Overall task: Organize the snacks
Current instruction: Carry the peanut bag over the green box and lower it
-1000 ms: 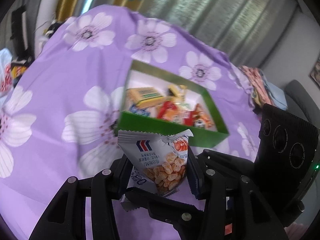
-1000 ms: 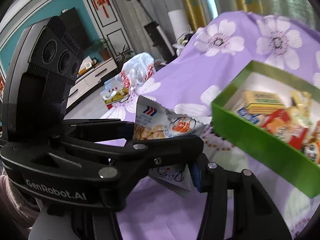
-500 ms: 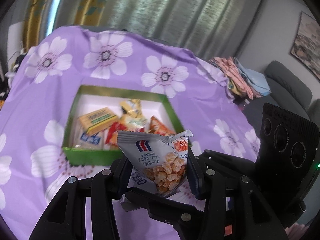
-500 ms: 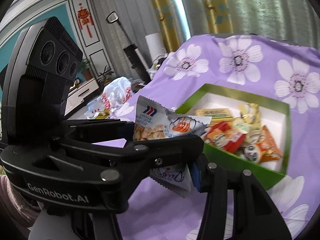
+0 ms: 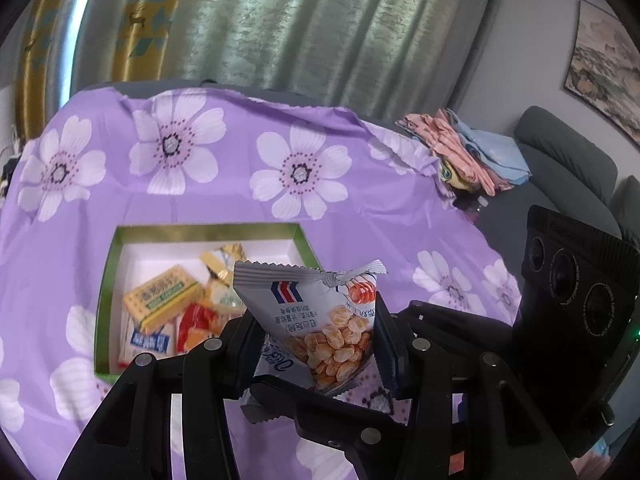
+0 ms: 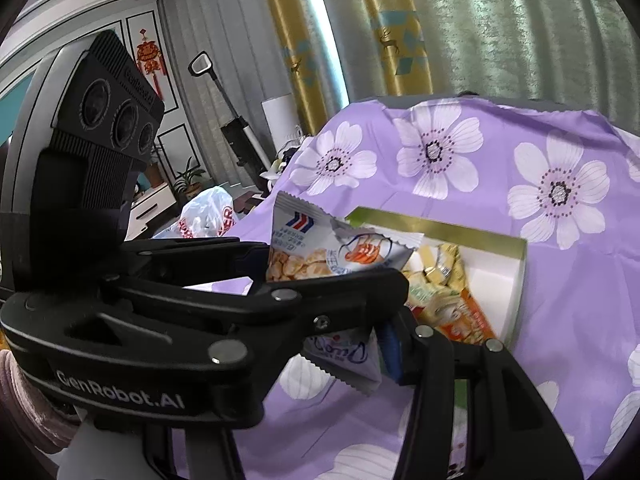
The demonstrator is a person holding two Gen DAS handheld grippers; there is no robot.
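Daylight comes through the bright gap between the gold-patterned curtains [image 6: 320,32] behind my bench, soft and even, with little shadow on the purple flowered cloth [image 5: 224,196]. Both fisheye views bend straight lines and go black at the corners. My black plastic fingers [image 5: 208,364] sit close and dark.

The green box [image 5: 105,280] at lower left is open-topped; its far white floor is bare, while snack packets [image 5: 168,312] crowd its near half. Purple cloth [image 5: 360,208] right of it lies clear. Folded clothes [image 5: 464,148] block the upper-right table edge.
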